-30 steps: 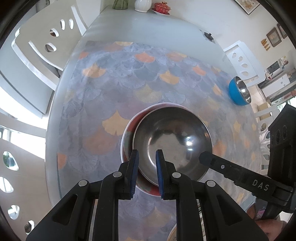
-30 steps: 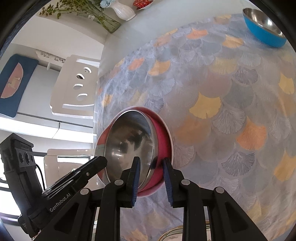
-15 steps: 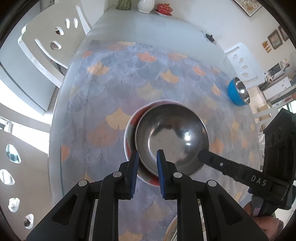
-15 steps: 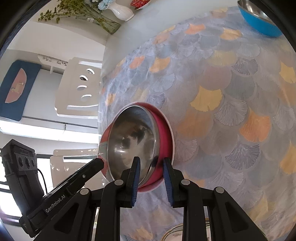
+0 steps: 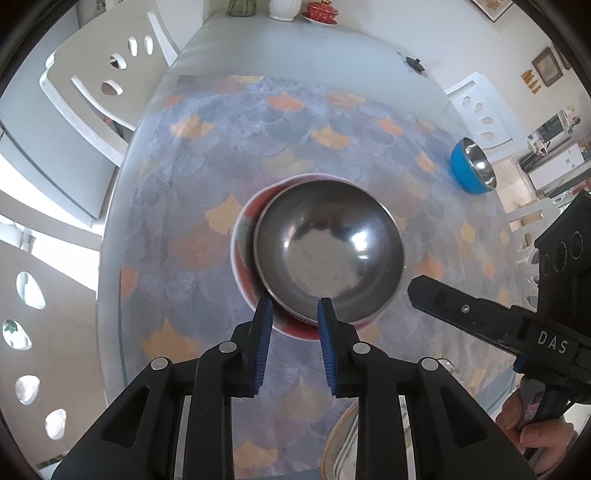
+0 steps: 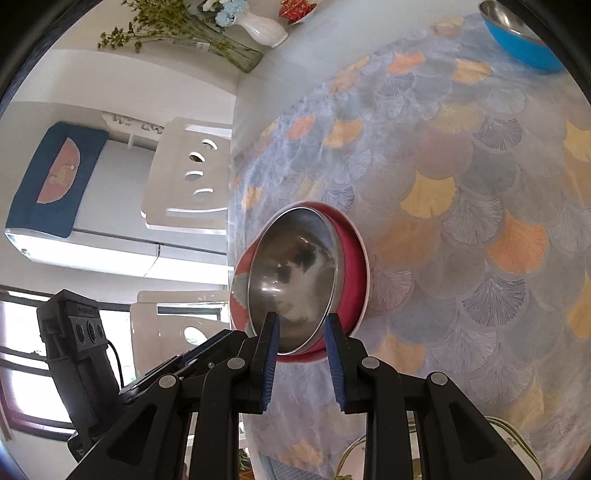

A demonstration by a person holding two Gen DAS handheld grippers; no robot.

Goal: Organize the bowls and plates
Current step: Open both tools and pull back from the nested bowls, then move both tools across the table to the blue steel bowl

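A steel bowl point(image 5: 328, 251) sits askew inside a red bowl point(image 5: 245, 258) on the patterned tablecloth point(image 5: 229, 147). My left gripper point(image 5: 294, 314) hovers over the near rims, which show in its gap. Its jaws are opening and the blue pads stand apart from the rims. In the right wrist view the steel bowl point(image 6: 295, 273) and red bowl point(image 6: 351, 266) lie straight ahead. My right gripper point(image 6: 302, 325) is shut on their rims, one pad inside the steel bowl and one outside the red bowl. From the left wrist view, the right gripper's finger point(image 5: 443, 302) reaches the bowls' right edge.
A blue bowl point(image 5: 472, 171) with a steel inside stands far right near the table edge, also top right as blue bowl point(image 6: 524, 40). A cream plate point(image 5: 343, 439) lies at the near edge. White chairs point(image 5: 96, 85) ring the table. A vase point(image 6: 262, 26) stands at the far end.
My left gripper's jaws have widened and it has drawn back a little from the bowls' rim. The right gripper has tilted slightly and kept its hold. The bowls stay nested.
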